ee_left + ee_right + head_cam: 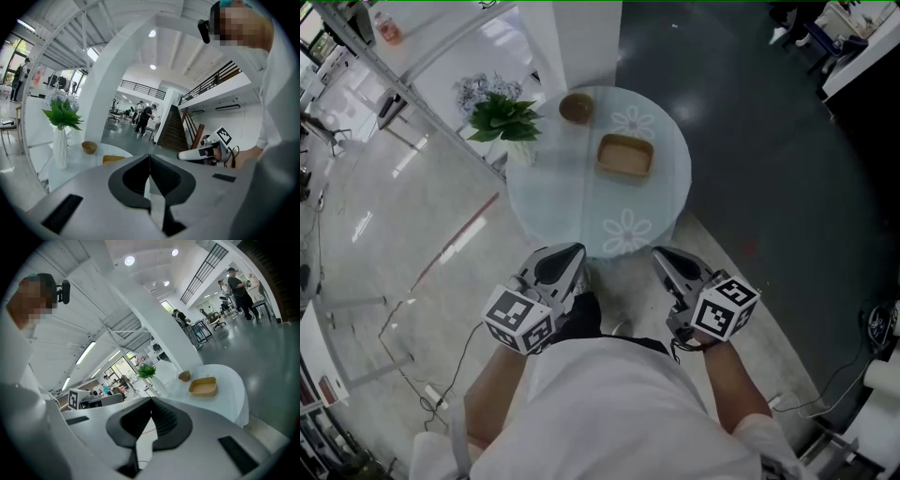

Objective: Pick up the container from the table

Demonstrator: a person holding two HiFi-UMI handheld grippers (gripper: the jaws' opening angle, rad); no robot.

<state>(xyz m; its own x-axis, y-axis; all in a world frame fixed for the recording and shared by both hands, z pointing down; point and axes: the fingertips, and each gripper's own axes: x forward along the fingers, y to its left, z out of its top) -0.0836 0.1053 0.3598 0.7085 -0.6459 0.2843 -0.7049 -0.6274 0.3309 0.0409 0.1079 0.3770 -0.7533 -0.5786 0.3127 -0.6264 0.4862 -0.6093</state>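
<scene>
Container point(625, 157) lies on the round tabletop point(670, 202), well ahead of both, long axis crosswise, slightly nearer the right hand-held gripper point(667, 255). In the left gripper view, the left hand-held gripper point(150, 161) is closed and empty. In the right gripper view, the jaws likewise meet on nothing, with the container ahead-right.

Container point(624, 156) sat on table point(661, 202); bowl point(576, 108) at its 10 o'clock, plant point(504, 117) at table's 9.
</scene>
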